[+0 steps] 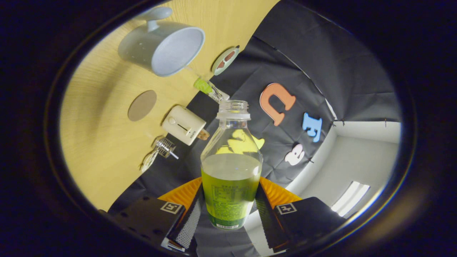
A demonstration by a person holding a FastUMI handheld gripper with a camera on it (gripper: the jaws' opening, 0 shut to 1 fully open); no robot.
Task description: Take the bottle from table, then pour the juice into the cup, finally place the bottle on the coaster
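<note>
Bottle (231, 178) nearest, capless, approx half full of green juice, clamped between both fingers of gripper (230, 208). View tilted. Cup (162, 44) beyond on wood table (96, 142), well apart; coaster (142, 105) nearer, bare wood round it. Toaster-like box (184, 125) by table edge.

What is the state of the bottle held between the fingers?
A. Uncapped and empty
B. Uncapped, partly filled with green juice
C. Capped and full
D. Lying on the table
B: the bottle, clamped between the fingers of the gripper, has an open threaded neck with no cap, and green juice fills roughly its lower half.
</note>
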